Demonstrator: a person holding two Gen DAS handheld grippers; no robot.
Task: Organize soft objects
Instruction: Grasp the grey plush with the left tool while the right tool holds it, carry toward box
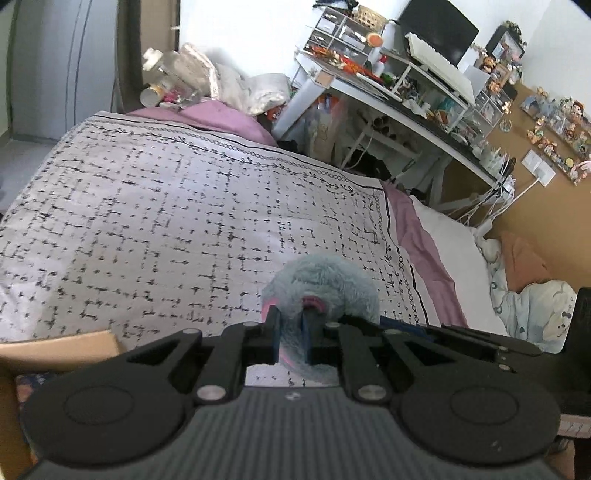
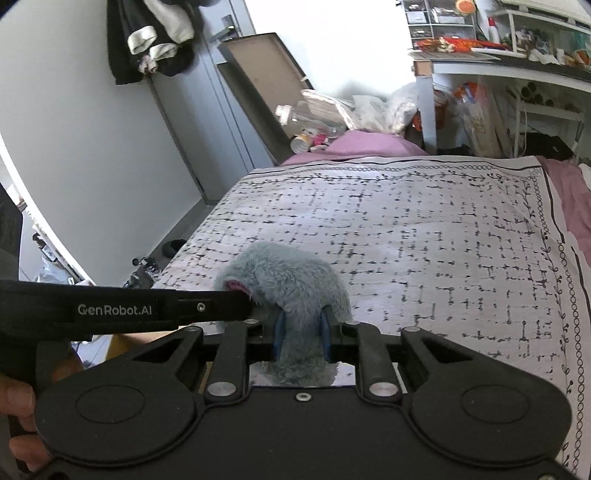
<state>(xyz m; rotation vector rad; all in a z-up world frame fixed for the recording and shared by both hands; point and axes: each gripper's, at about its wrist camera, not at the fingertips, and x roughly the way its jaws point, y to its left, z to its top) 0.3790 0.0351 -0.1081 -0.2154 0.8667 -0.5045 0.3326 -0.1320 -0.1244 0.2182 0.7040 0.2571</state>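
inspector: left tongs (image 1: 291,332) first. state?

assistant: pressed together on a fluffy grey-blue plush toy with pink patches (image 1: 321,284). the fur bulges up over the blue pads, lower centre of the left wrist view. the right tongs' black body enters at the lower right edge of that view, running in towards the same toy.

inspector: right tongs (image 2: 301,334)?

assistant: also clamped on the plush toy (image 2: 284,280). a thick fold of fur sits between the two blue pads, lower centre of the right wrist view, and a tuft hangs below them. the left tongs (image 2: 236,301) come in from the left edge as a black bar marked "genrobot.ai", its tip at the toy's pink patch.

inspector: so where is the toy?

assistant: held by both tongs at once, in front of the bed's white cover with the black cross-stitch pattern (image 1: 166,206). whether it touches the cover, i cannot tell.

inspector: surroundings?

assistant: a mauve sheet (image 1: 218,116) shows past the cover's far edge. a cluttered white worktop (image 1: 388,99) with a dark monitor (image 1: 439,31) fills the upper right of the left view. a brown cardboard box flap (image 1: 62,347) sits at the lower left. in the right view, dark clothing (image 2: 155,37) hangs at the upper left, and a person's fingers (image 2: 16,398) grip the handle at the lower left edge.
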